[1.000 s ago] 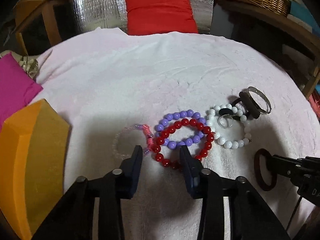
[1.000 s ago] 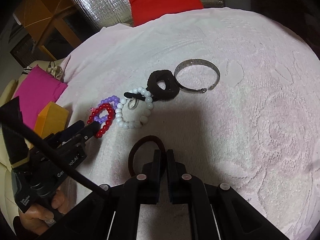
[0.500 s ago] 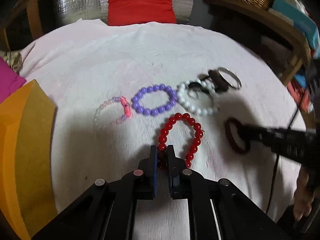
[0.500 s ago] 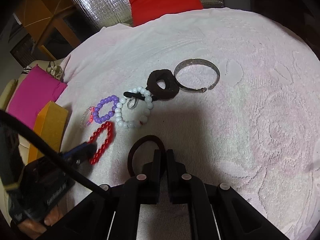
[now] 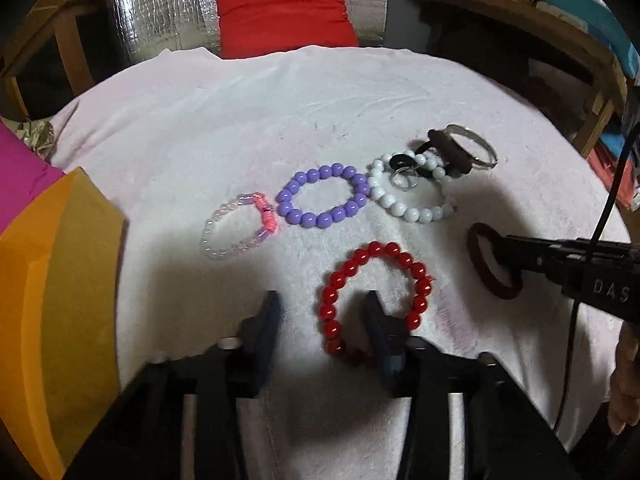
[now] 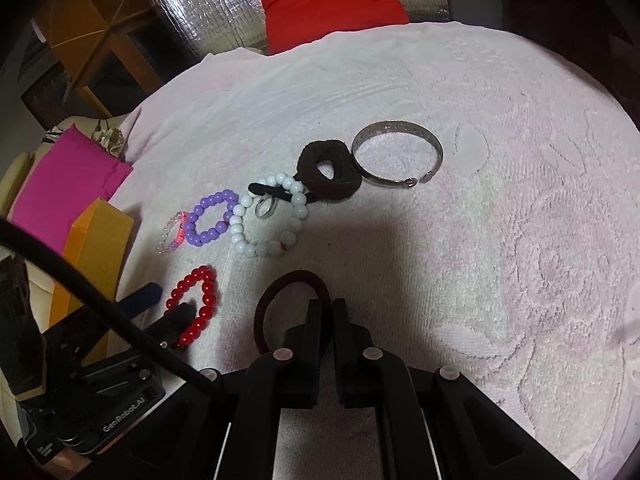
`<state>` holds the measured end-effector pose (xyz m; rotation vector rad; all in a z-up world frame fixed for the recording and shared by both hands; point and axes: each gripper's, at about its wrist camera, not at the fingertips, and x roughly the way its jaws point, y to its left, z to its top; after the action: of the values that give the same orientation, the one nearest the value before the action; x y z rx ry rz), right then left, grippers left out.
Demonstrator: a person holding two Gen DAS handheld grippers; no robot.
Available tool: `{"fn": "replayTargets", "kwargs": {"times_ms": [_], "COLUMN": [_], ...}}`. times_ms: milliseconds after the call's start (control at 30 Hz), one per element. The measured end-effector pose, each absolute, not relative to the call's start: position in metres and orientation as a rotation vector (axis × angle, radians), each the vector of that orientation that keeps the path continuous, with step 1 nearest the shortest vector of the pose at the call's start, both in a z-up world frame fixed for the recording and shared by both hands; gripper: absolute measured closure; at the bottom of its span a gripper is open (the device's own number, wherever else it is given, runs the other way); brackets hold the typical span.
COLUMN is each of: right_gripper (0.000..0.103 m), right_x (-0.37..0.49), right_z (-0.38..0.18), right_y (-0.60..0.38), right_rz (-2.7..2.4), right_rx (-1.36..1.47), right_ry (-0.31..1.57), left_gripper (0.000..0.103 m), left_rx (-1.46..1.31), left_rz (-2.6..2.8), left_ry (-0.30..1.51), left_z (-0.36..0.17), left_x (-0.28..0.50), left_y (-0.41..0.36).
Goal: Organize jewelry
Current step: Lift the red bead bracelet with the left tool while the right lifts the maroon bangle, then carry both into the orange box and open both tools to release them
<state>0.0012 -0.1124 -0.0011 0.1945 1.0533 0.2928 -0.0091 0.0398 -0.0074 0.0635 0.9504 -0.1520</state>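
While the left gripper (image 5: 322, 312) spreads its jaws, the red bead bracelet (image 5: 374, 300) lies on the white towel (image 5: 280, 120) with its near left strand between the fingers and one finger inside the loop; neither pad presses it. The right gripper (image 6: 332, 312) has its fingers pressed together on the near edge of the dark red hair tie (image 6: 290, 304). Beyond the left fingertips lie a clear pink bracelet (image 5: 238, 226), a purple bead bracelet (image 5: 324, 196) and a white bead bracelet (image 5: 412, 196) side by side. Farther off, past the right fingertips, sit a brown scrunchie (image 6: 328, 170) and a silver bangle (image 6: 398, 154).
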Motion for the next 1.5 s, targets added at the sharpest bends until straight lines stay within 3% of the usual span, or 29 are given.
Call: {"fn": "replayTargets", "kwargs": {"times_ms": [67,133,633,1500], "right_gripper": [0.095,0.096,0.096,0.096], "right_x": [0.001,0.000,-0.013,-0.037], "right_z": [-0.001,-0.001,0.020,0.048], "right_y": [-0.111,-0.110,-0.099,-0.036], "right_rz": [0.294,0.296,0.395,0.545], "right_rx": [0.188,0.188,0.218,0.238], "right_ry": [1.049,1.045,0.960,0.827], "left_gripper": [0.091,0.094,0.094,0.094], "left_rx": [0.057,0.069,0.025,-0.079], "left_rz": [-0.157,-0.140,-0.072,0.153], "left_ry": [0.948,0.941,0.733,0.523], "left_z": [-0.006,-0.004,0.062,0.119], "left_x": [-0.008,-0.009,-0.051,-0.104], "left_y": [0.040,0.038,0.045,0.106]}}
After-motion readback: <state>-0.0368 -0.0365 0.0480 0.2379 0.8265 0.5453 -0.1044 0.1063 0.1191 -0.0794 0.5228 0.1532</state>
